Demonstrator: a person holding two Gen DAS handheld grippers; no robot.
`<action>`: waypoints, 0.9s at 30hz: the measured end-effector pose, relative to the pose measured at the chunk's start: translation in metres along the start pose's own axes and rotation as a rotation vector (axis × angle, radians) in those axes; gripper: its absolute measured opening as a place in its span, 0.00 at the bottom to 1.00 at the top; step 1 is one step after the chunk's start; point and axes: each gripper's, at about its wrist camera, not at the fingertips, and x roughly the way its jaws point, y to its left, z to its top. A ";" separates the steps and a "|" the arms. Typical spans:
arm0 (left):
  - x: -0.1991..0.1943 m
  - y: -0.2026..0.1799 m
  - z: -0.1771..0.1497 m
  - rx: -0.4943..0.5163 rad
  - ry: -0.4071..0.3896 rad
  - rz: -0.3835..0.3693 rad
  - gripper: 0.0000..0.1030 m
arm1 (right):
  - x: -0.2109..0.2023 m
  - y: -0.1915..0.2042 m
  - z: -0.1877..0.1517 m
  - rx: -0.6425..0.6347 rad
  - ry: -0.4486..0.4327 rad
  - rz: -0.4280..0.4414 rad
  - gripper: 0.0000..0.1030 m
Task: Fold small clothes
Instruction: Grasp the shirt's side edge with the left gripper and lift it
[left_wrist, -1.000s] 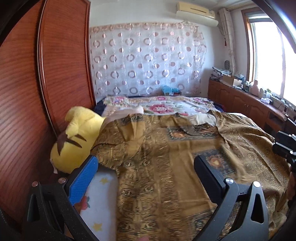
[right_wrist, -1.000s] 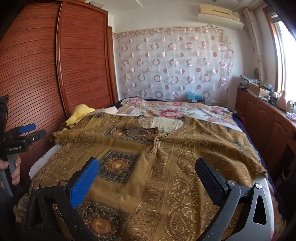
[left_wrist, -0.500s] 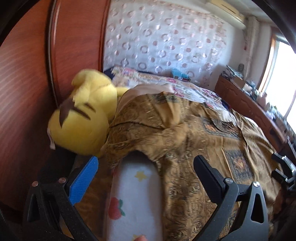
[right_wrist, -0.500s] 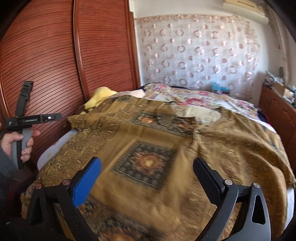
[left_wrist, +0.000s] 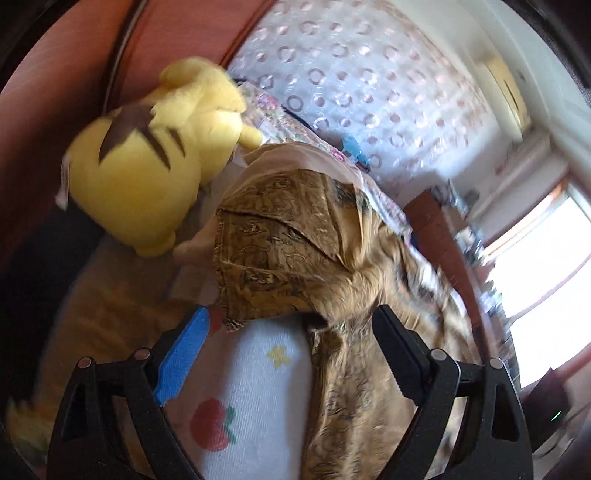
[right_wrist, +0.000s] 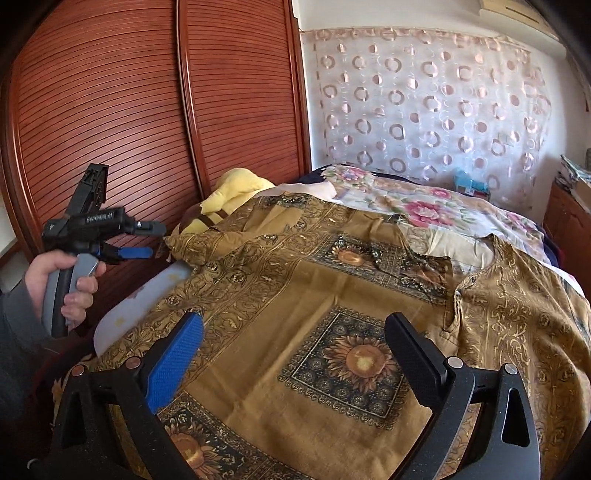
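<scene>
Both jaws of each hand-held gripper, left (left_wrist: 288, 328) and right (right_wrist: 295, 336), wide apart over the brown shirt (right_wrist: 332, 295), gripping nothing.

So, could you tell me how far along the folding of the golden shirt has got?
Done: the golden shirt lies spread flat on the bed, front up, with no fold in it. In hand: the left gripper is at the sleeve end beside the yellow plush toy; its jaws have just been closing but grip nothing. The right gripper hovers open, empty. Left: every fold.
</scene>
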 end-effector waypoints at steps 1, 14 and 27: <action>0.002 0.006 0.002 -0.036 0.002 -0.001 0.88 | 0.000 0.000 -0.002 0.001 0.000 0.000 0.96; 0.025 0.029 0.010 -0.192 0.058 -0.098 0.60 | 0.014 0.007 0.008 0.041 0.032 0.045 0.96; 0.005 -0.045 0.031 0.107 -0.055 -0.038 0.03 | 0.024 0.002 0.010 0.045 0.037 0.031 0.96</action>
